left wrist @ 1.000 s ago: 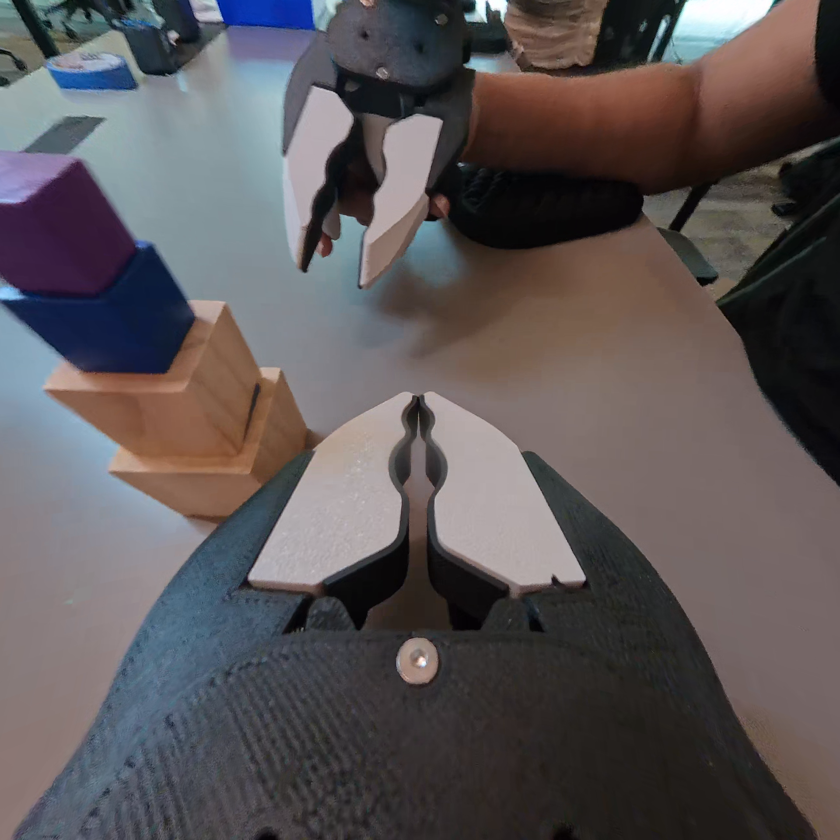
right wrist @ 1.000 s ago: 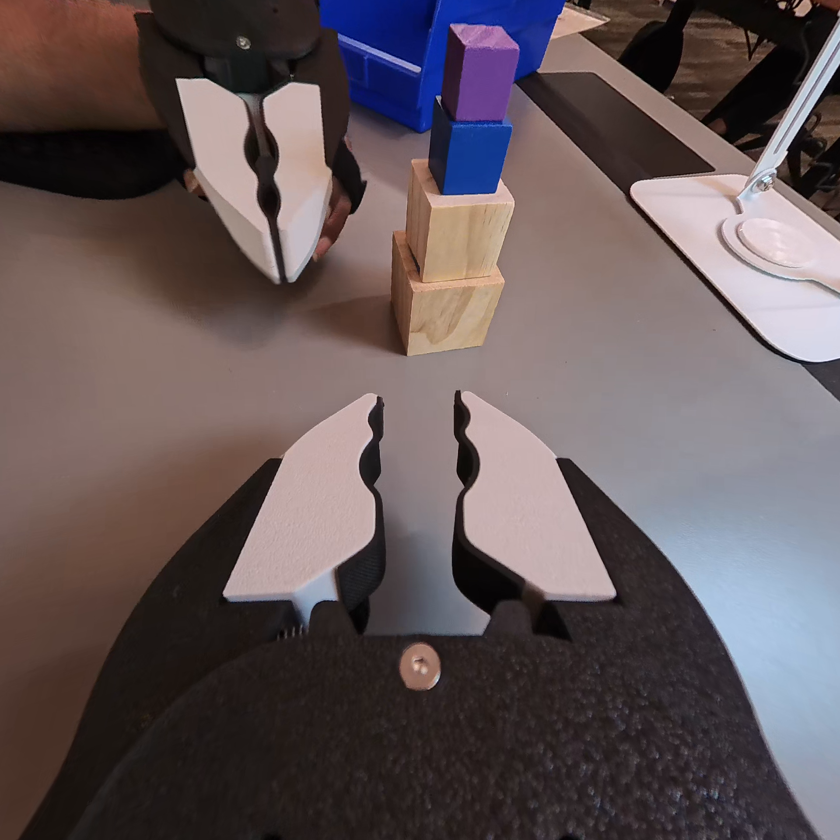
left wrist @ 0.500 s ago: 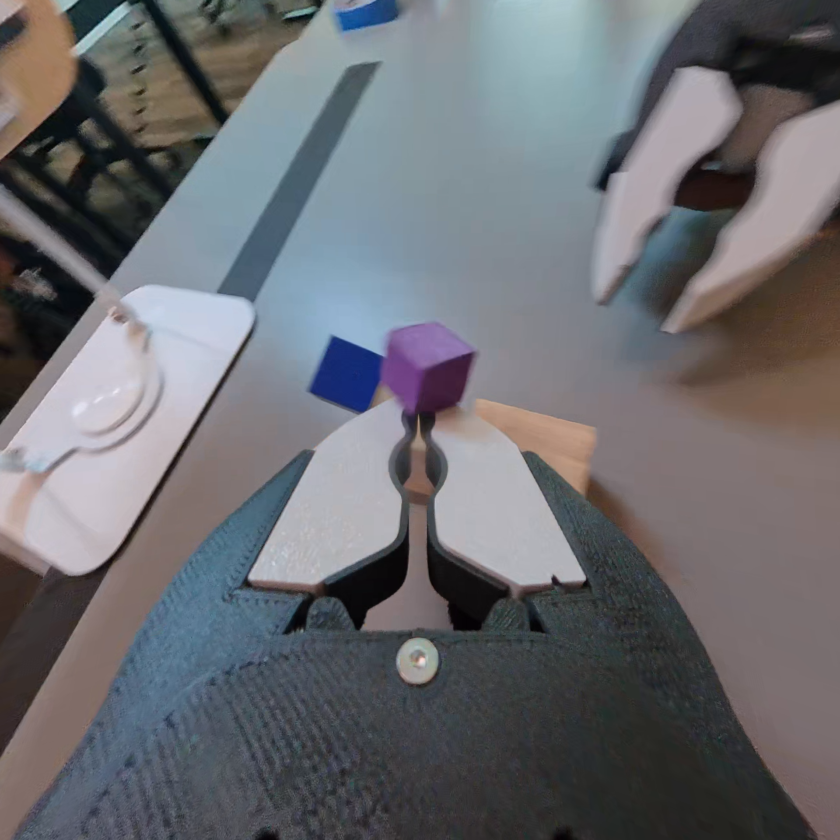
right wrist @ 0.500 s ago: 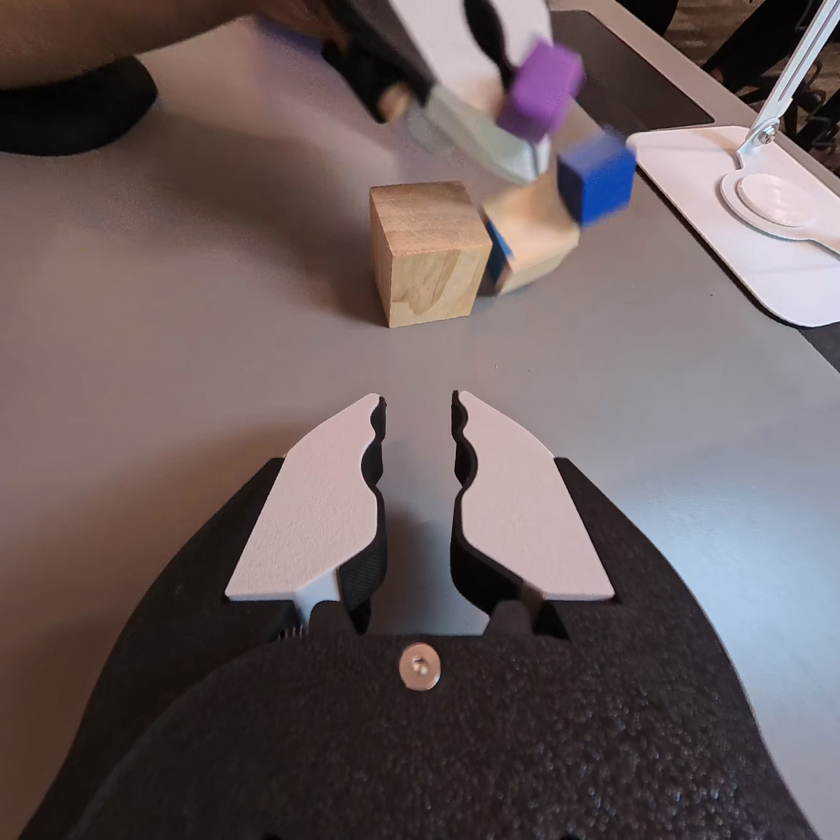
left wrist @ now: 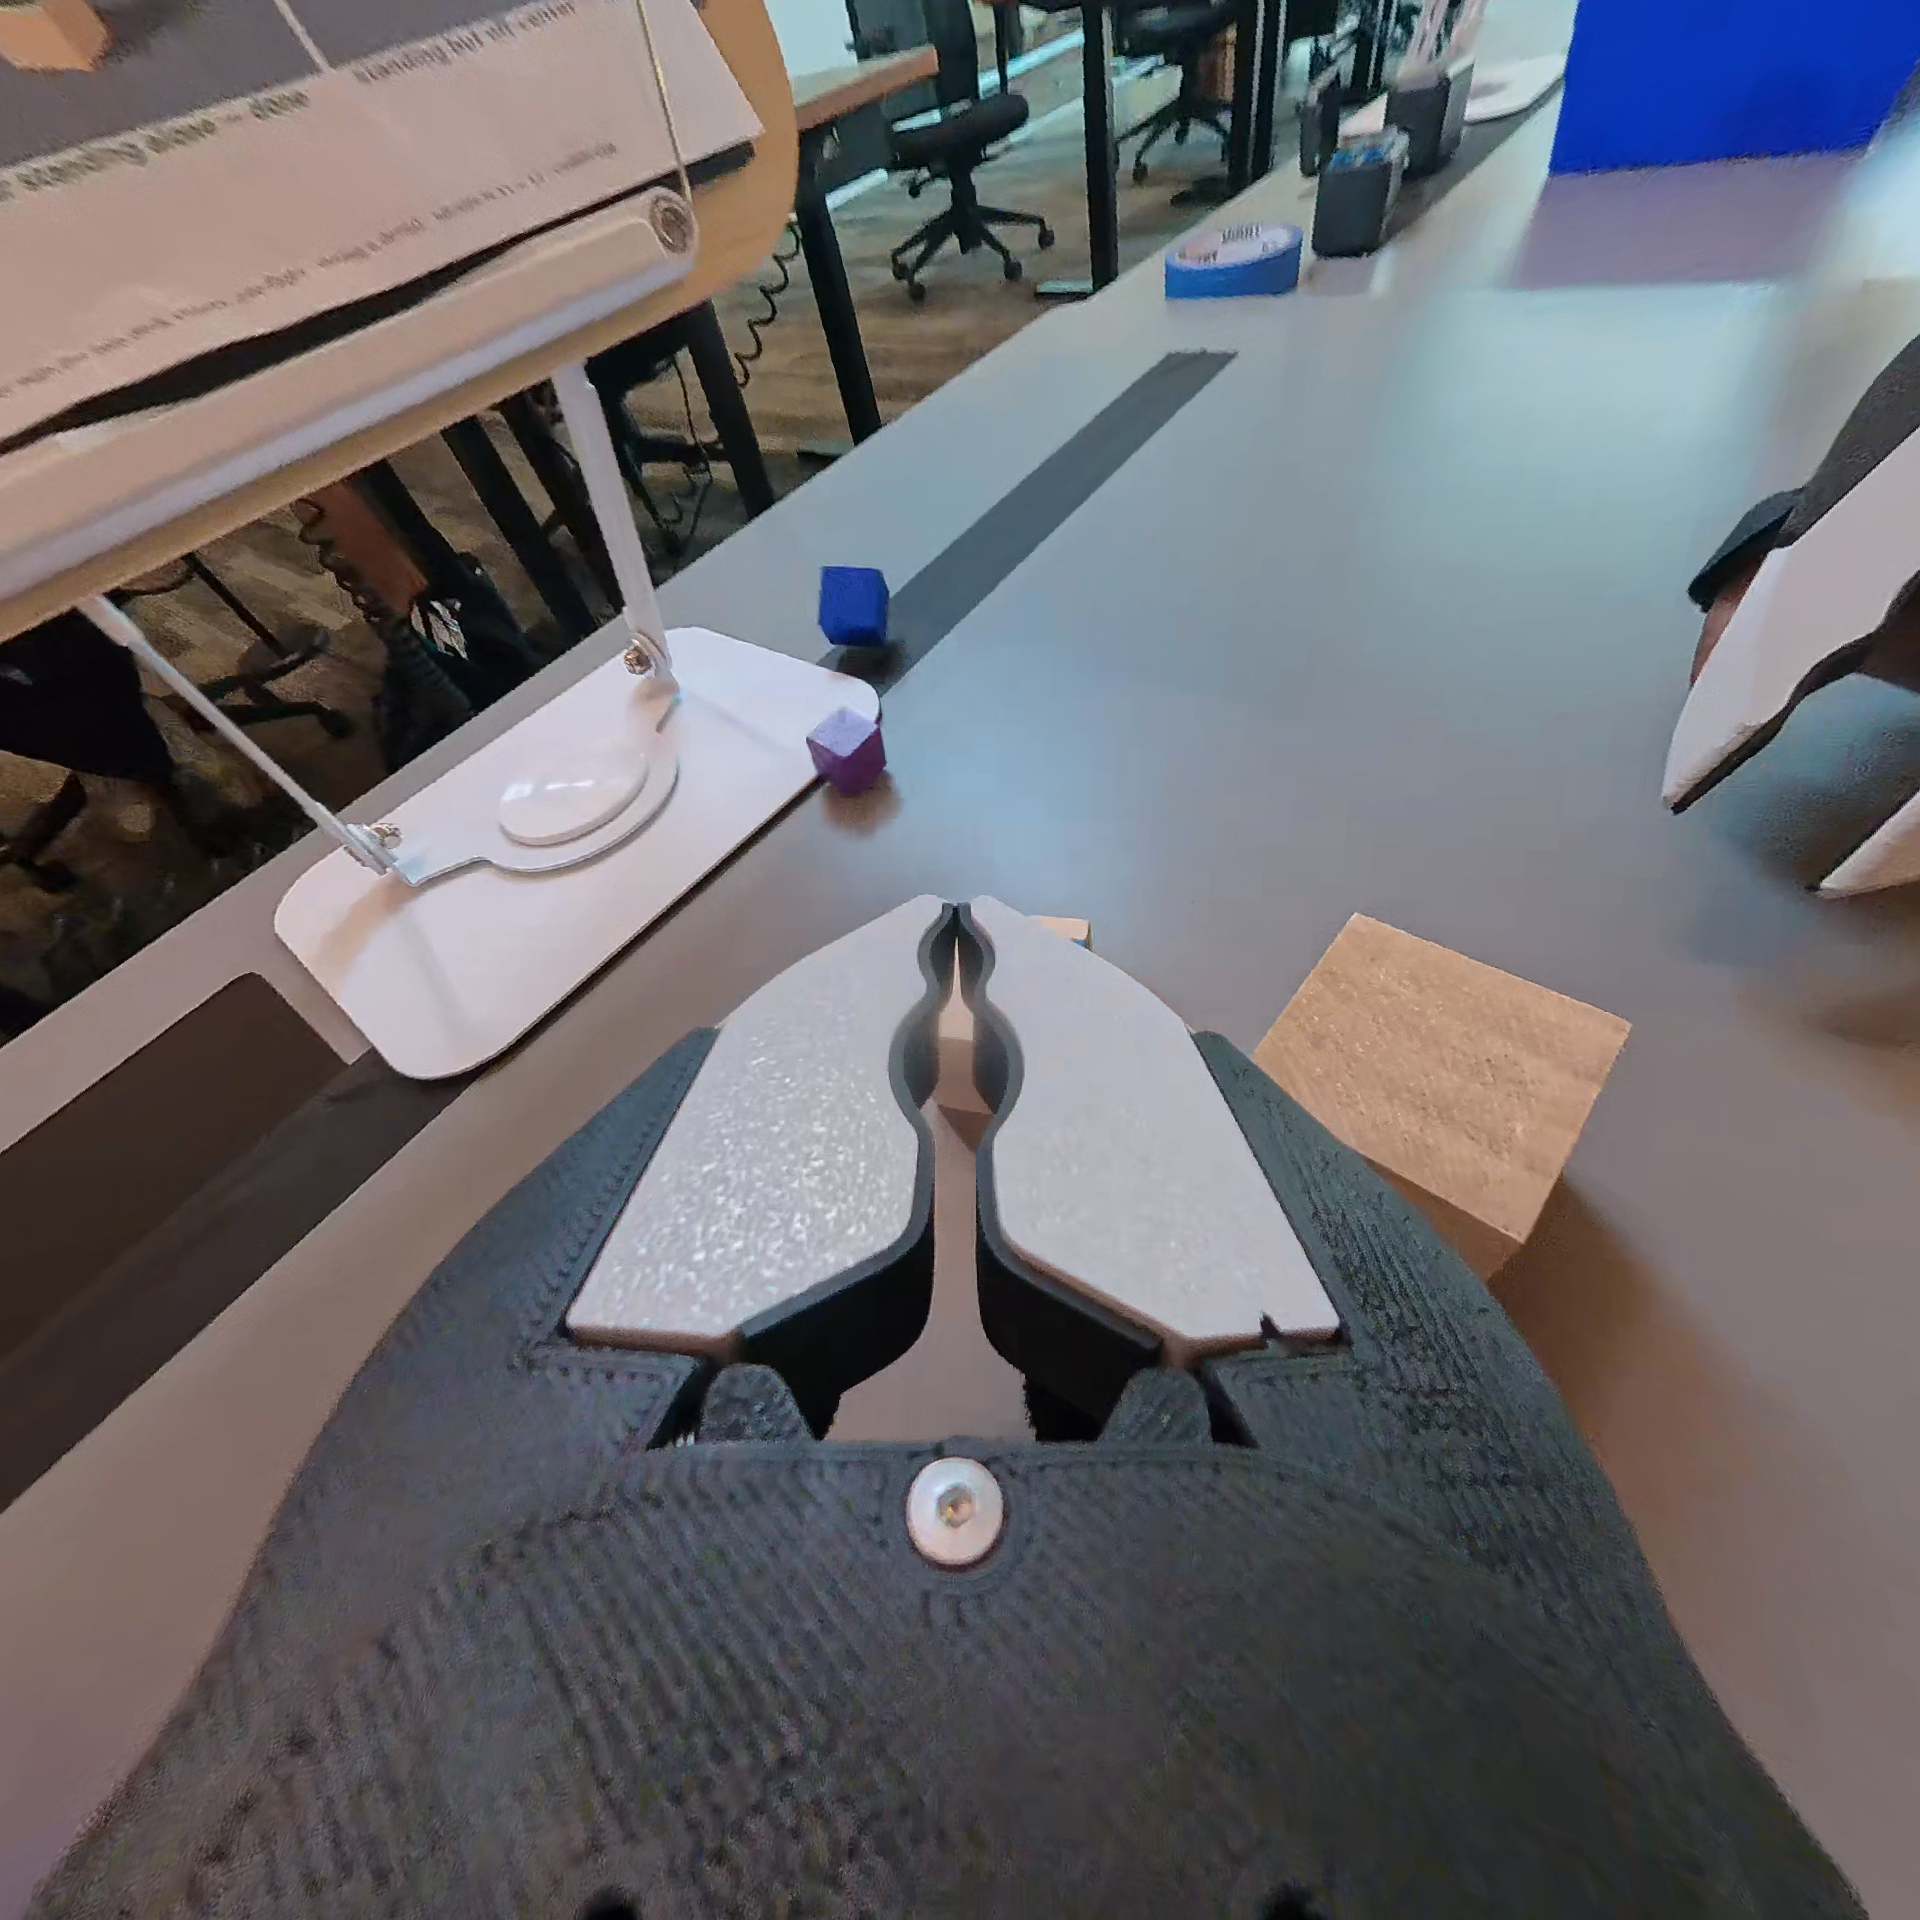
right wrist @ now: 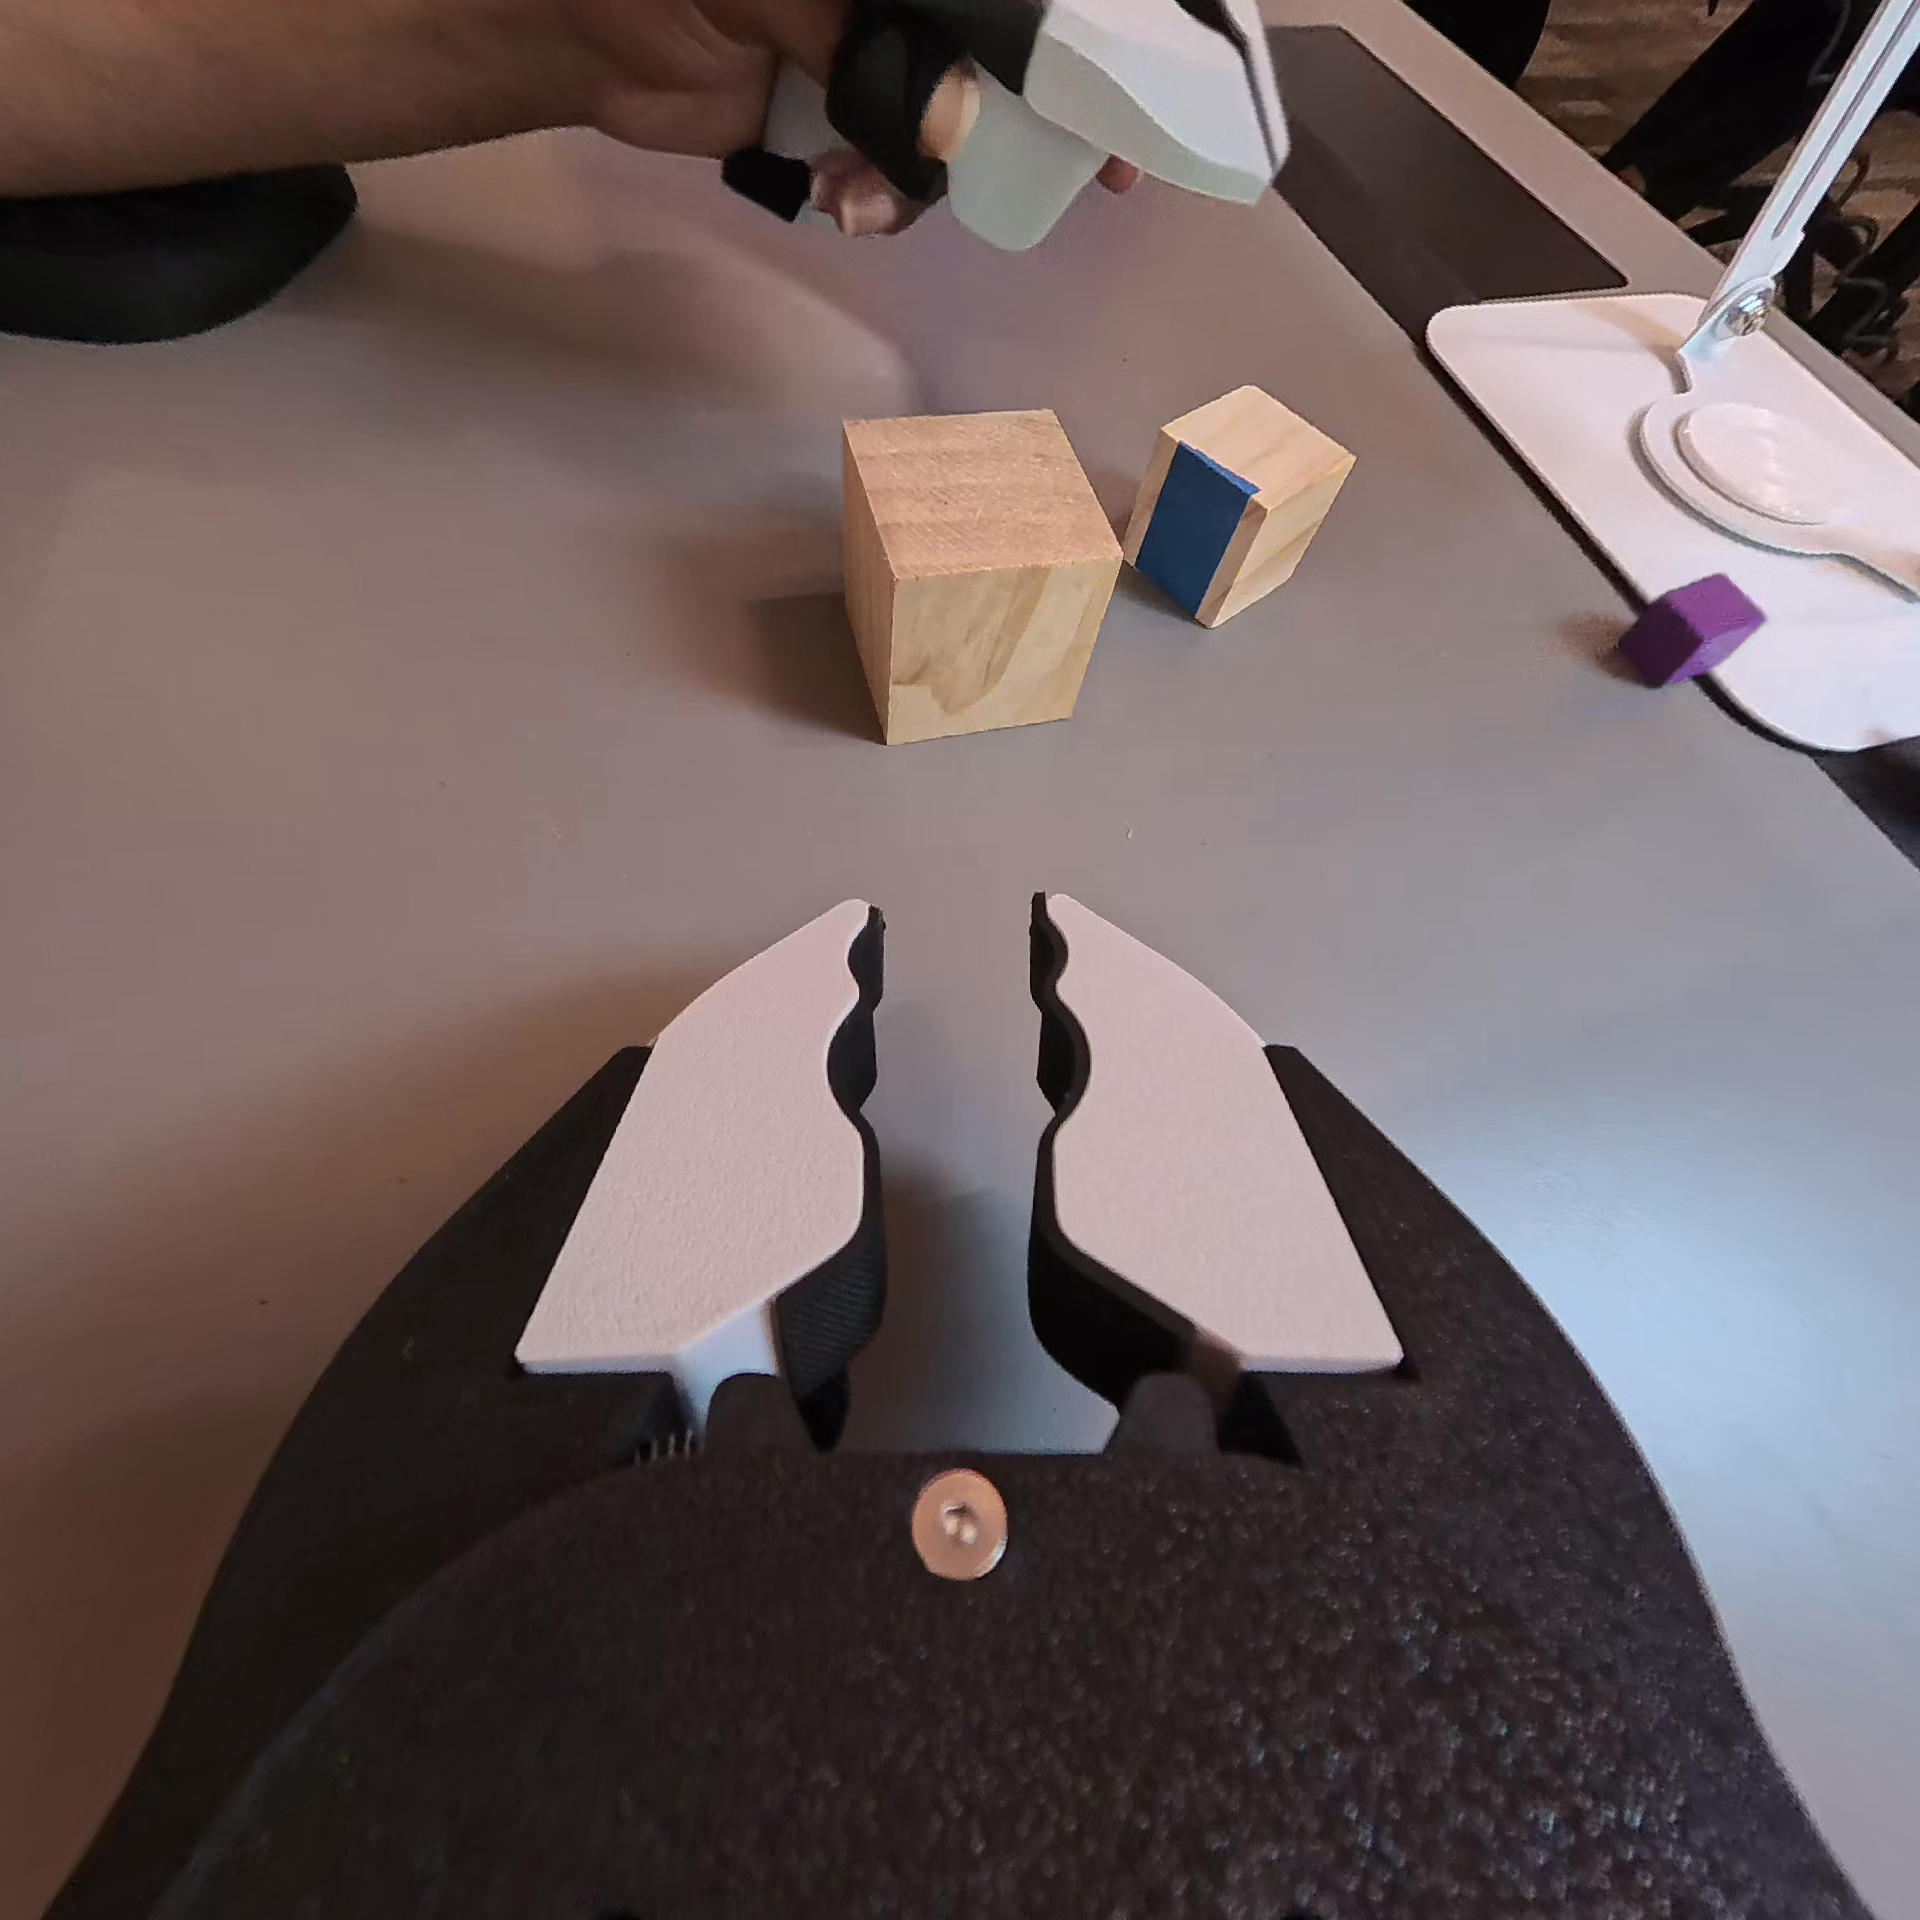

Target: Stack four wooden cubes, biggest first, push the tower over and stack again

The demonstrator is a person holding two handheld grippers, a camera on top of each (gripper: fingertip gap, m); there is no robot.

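Observation:
The tower is down. The biggest wooden cube (right wrist: 977, 571) stands on the grey table (right wrist: 416, 727). The second wooden cube (right wrist: 1242, 504), with a blue patch on one face, lies tilted just right of it. The small purple cube (right wrist: 1688, 629) rests against the white stand base (right wrist: 1714, 436). In the left wrist view the blue cube (left wrist: 852, 605) lies farther off, by a dark strip, beyond the purple cube (left wrist: 847, 750). My left gripper (left wrist: 956, 914) is shut and empty above the second cube (left wrist: 1065, 928), beside the big cube (left wrist: 1444, 1081). My right gripper (right wrist: 956, 914) is open and empty, short of the big cube.
The white stand (left wrist: 540, 862) carries a sheet of paper overhead near the table's edge. A blue tape roll (left wrist: 1233, 260) and a blue bin (left wrist: 1745, 83) sit at the far end. The person's forearm (right wrist: 312, 94) reaches over the table. Left tips to right tips: about 20 centimetres. The right tips stand about 8 centimetres off the biggest wooden cube (right wrist: 977, 571).
My shut left gripper swept sideways through the four-cube tower. The upper three cubes fell; purple and blue rolled toward the white stand. The big cube stayed upright. My right gripper stayed in place, open.

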